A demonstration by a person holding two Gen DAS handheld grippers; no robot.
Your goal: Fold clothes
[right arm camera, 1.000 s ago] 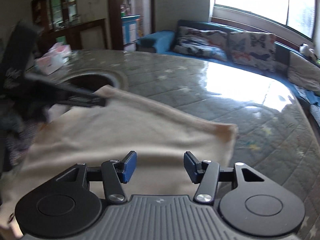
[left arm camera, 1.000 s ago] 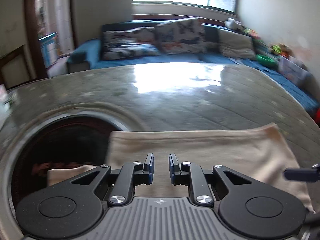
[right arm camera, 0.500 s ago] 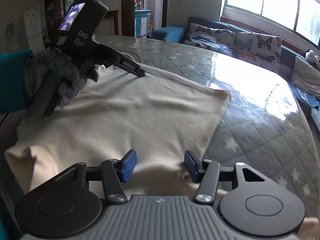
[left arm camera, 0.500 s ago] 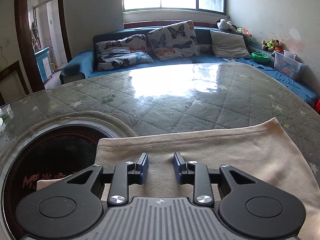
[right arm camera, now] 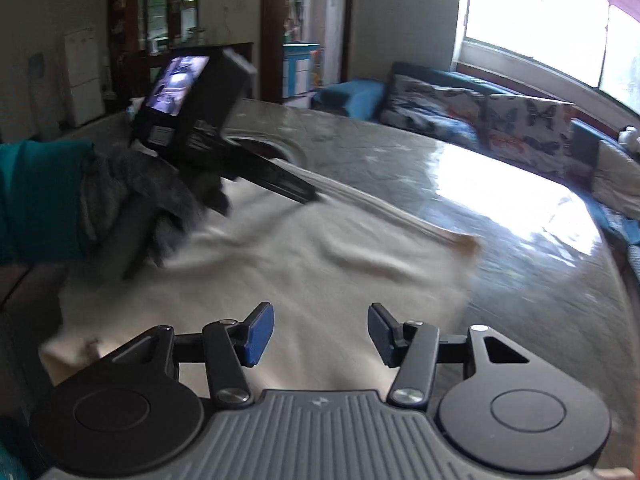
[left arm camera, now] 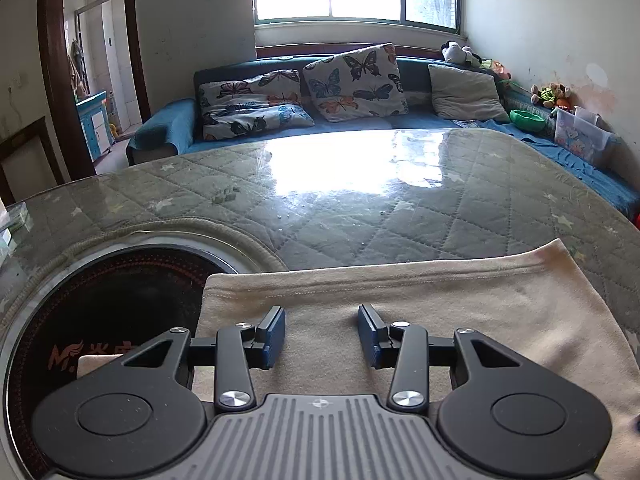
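A cream garment [left arm camera: 420,308] lies flat on the glass-topped quilted table [left arm camera: 360,208], its hemmed far edge toward the sofa. My left gripper [left arm camera: 322,336] is open and empty, low over the garment near its far left part. In the right wrist view the same garment [right arm camera: 304,272] spreads across the table with a rumpled far edge. My right gripper [right arm camera: 320,332] is open and empty over its near part. The left gripper [right arm camera: 308,196], held in a gloved hand [right arm camera: 160,204], reaches over the garment's far edge there.
A round dark inset [left arm camera: 112,312] sits in the table under the garment's left corner. A blue sofa [left arm camera: 360,120] with butterfly cushions runs behind the table. A doorway [left arm camera: 100,92] is at the far left. Toys and a plastic box [left arm camera: 580,136] line the right wall.
My left gripper's jaws have opened wider over the garment. It has moved forward toward the far edge in the right wrist view, and the cloth there has rumpled. The right gripper stays open.
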